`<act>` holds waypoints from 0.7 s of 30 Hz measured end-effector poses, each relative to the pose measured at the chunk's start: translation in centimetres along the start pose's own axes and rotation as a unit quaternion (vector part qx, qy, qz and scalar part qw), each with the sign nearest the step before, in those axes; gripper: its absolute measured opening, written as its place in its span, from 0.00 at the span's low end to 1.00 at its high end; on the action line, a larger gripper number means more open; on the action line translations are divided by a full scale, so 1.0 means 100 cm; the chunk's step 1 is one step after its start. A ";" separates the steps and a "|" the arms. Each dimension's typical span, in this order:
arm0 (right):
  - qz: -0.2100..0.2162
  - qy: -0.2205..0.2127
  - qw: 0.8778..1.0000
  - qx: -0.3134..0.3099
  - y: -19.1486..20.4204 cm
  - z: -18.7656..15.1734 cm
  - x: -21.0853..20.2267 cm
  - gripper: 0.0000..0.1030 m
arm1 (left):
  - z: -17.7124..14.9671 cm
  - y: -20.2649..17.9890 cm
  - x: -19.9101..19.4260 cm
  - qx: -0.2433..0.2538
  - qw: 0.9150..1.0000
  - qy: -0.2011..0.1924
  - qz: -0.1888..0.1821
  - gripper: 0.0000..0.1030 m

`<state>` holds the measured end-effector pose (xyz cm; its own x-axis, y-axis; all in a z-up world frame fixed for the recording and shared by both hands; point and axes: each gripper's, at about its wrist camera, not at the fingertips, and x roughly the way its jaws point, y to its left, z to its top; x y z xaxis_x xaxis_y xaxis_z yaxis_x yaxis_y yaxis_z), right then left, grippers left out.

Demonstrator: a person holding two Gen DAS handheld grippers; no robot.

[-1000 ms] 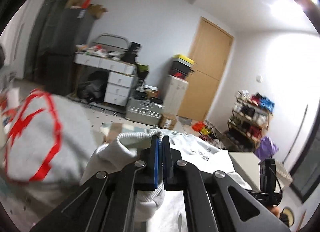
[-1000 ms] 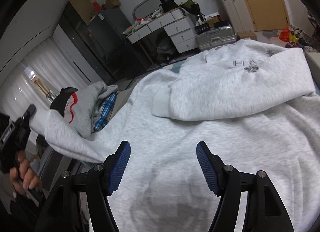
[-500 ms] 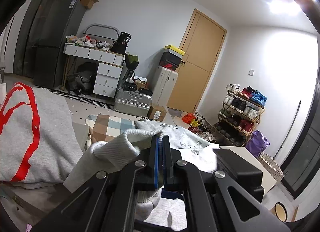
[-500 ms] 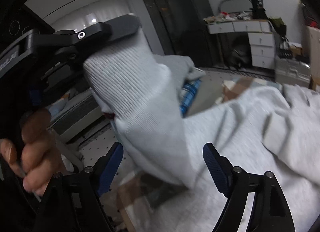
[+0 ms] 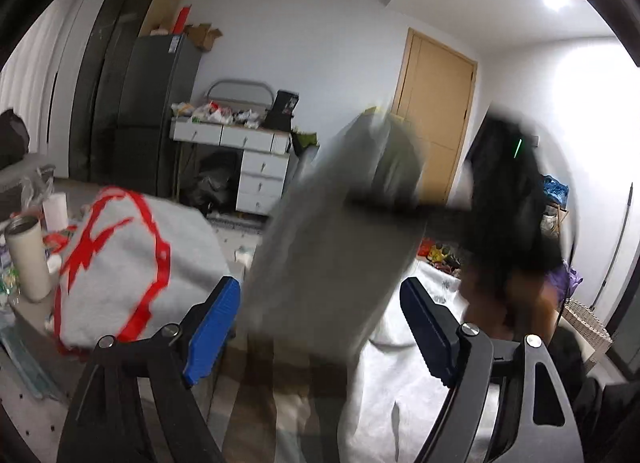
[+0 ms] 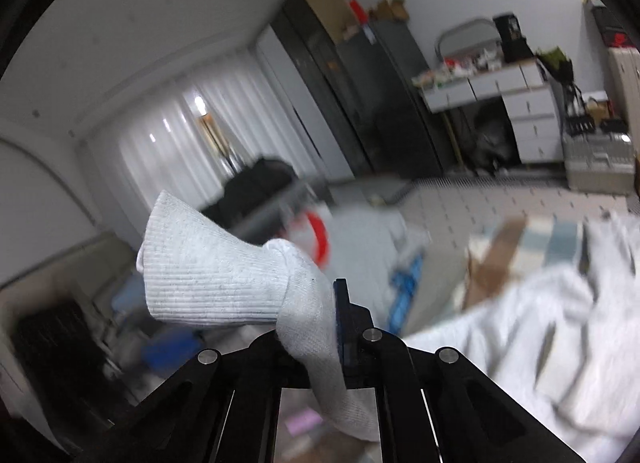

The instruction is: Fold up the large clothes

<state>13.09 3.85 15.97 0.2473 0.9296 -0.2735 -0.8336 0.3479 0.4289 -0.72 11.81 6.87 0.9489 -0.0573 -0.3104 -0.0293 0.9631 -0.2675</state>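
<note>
Sleeve handoff, I judge. My right gripper [image 6: 338,327] is clamped tight on the sleeve [image 6: 224,279] just behind its ribbed cuff. My left gripper [image 5: 320,327] is opening, jaws wide, sleeve blurred between them, pads clear of it. The rest of the sweatshirt [image 6: 540,327] lies low right on the checked bed. Next: carry the sleeve across the body. Folded pile [image 5: 120,259] sits near left, cup [image 5: 26,259] beyond; right side open.
</note>
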 end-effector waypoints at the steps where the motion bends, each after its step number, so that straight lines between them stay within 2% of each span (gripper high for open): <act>1: -0.002 -0.011 1.000 -0.005 0.005 0.010 -0.002 0.04 | -0.002 0.002 0.003 -0.003 1.000 0.007 0.001 0.76; 4: -0.017 -0.064 0.998 -0.015 0.019 0.043 -0.018 0.04 | -0.009 0.006 0.018 -0.018 0.999 0.031 0.002 0.76; 6: -0.030 -0.102 0.994 0.000 0.018 0.061 -0.032 0.04 | -0.014 0.008 0.028 -0.029 0.998 0.047 0.001 0.76; 9: -0.072 -0.173 0.981 0.056 -0.001 0.088 -0.068 0.04 | -0.019 0.014 0.039 -0.045 0.996 0.069 0.016 0.76; 11: -0.106 -0.208 0.968 0.094 -0.023 0.095 -0.095 0.04 | -0.020 0.015 0.050 -0.052 0.995 0.082 0.009 0.76; 15: -0.205 -0.246 0.937 0.141 -0.080 0.082 -0.153 0.04 | -0.021 0.012 0.068 -0.052 0.993 0.104 0.002 0.76; 16: -0.217 -0.250 0.931 0.156 -0.094 0.077 -0.165 0.05 | -0.023 0.014 0.071 -0.052 0.993 0.108 -0.001 0.76; 18: -0.248 -0.251 0.911 0.212 -0.137 0.054 -0.194 0.05 | -0.025 0.009 0.079 -0.052 0.991 0.122 -0.012 0.76; 21: -0.294 -0.236 0.890 0.258 -0.191 0.018 -0.219 0.06 | -0.029 0.002 0.089 -0.044 0.989 0.136 -0.028 0.76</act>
<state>24.49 -22.98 15.27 0.8467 0.4743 -0.2411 -0.1846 0.6869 0.7029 6.85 10.68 1.42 0.8301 -0.1908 -0.5239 -0.0177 0.9301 -0.3668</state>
